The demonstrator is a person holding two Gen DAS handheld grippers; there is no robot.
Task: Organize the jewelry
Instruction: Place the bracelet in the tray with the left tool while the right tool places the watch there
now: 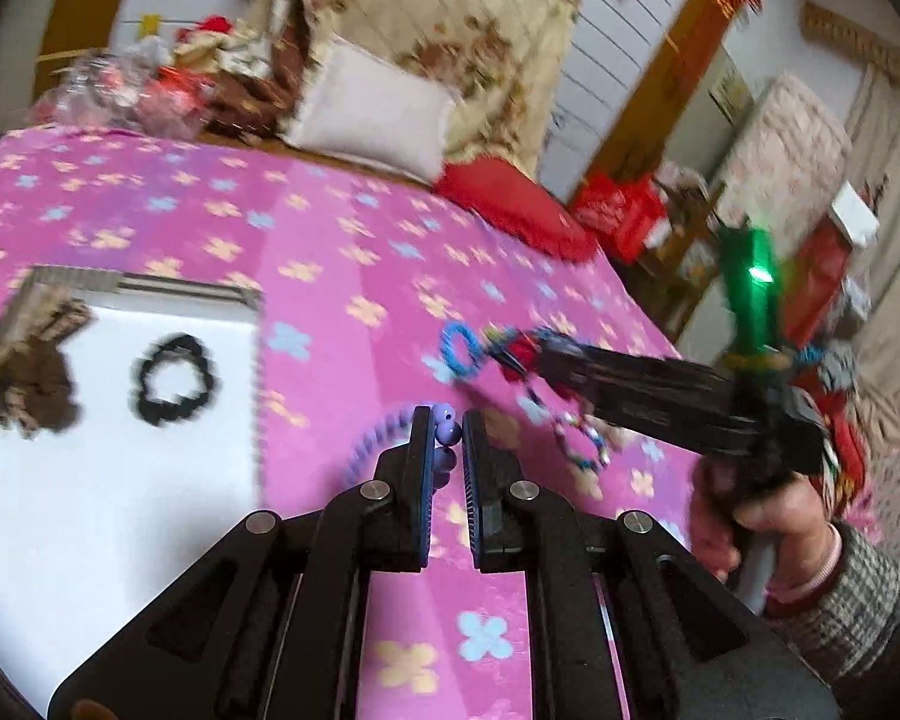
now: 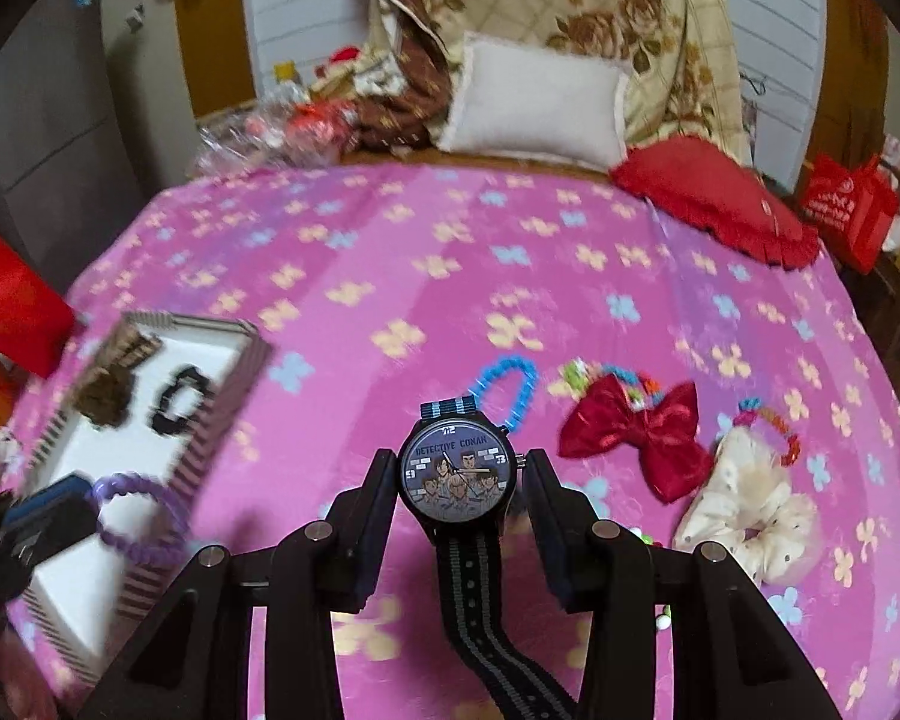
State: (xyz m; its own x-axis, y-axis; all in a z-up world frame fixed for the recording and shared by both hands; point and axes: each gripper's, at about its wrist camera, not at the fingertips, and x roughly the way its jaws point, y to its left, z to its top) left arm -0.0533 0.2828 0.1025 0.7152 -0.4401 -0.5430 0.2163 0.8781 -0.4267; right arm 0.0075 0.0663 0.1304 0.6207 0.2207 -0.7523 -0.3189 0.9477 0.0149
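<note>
Jewelry is spread on the pink flowered cloth (image 2: 450, 276), and a black ring (image 2: 177, 399) is kept in the white box (image 2: 252, 354). A purple bead bracelet (image 1: 447, 429) is pinched by the left gripper (image 1: 448, 420) beside the box. A cartoon watch (image 2: 459, 474) is squeezed by the right gripper (image 2: 459, 471) above the cloth, near a red bow (image 2: 636, 438).

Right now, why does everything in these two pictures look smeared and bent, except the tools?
Left wrist view: motion blur smears the black scrunchie in the white striped-edge box, while the left gripper, holding purple beads, stays sharp. Right wrist view: the cartoon-face wristwatch in the right gripper is crisp; the red satin bow is softer. The fisheye lens bends both views' edges.
</note>
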